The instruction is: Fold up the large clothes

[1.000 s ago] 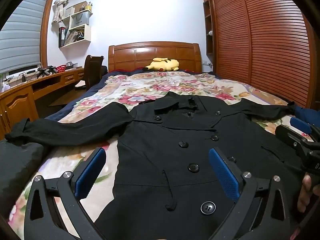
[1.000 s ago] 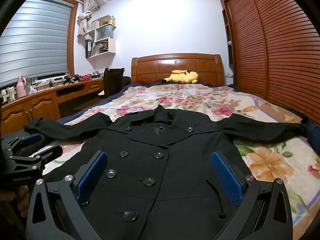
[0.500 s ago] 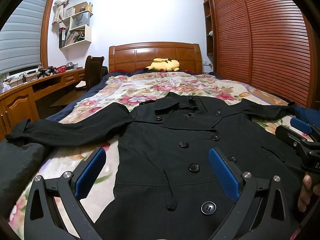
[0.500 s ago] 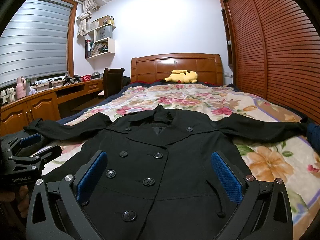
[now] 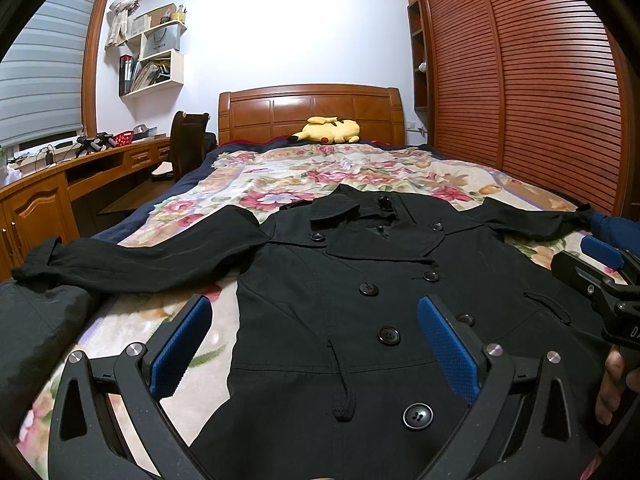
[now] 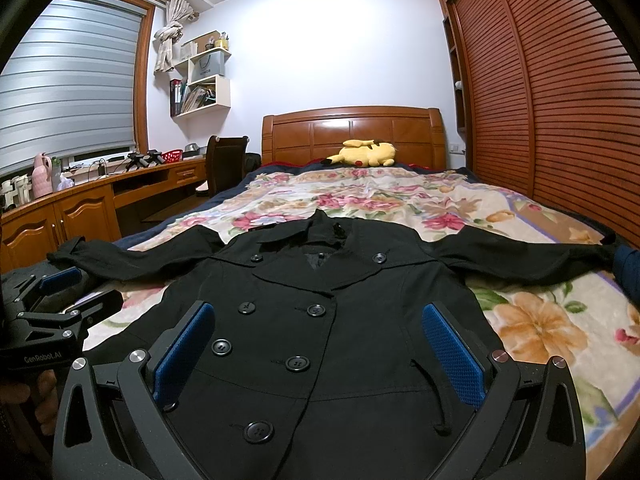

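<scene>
Lying flat on floral bedspread (image 5: 280, 176): black coat (image 5: 360, 280), sleeves spread.

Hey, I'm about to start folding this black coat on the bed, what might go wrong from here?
The black coat has both sleeves spread wide; its left sleeve ends beside a dark garment at the bed's edge, so it may snag or slide off. Both the left gripper and right gripper are open above thick, buttoned fabric, so a pinch could slip.

coat (image 5: 360, 320) hem running off the bottom edge beneath both grippers | right sleeve cuff (image 6: 608, 240) lying partly behind a blue item at frame edge | desk clutter (image 6: 36, 184) far left staying too small to identify
</scene>
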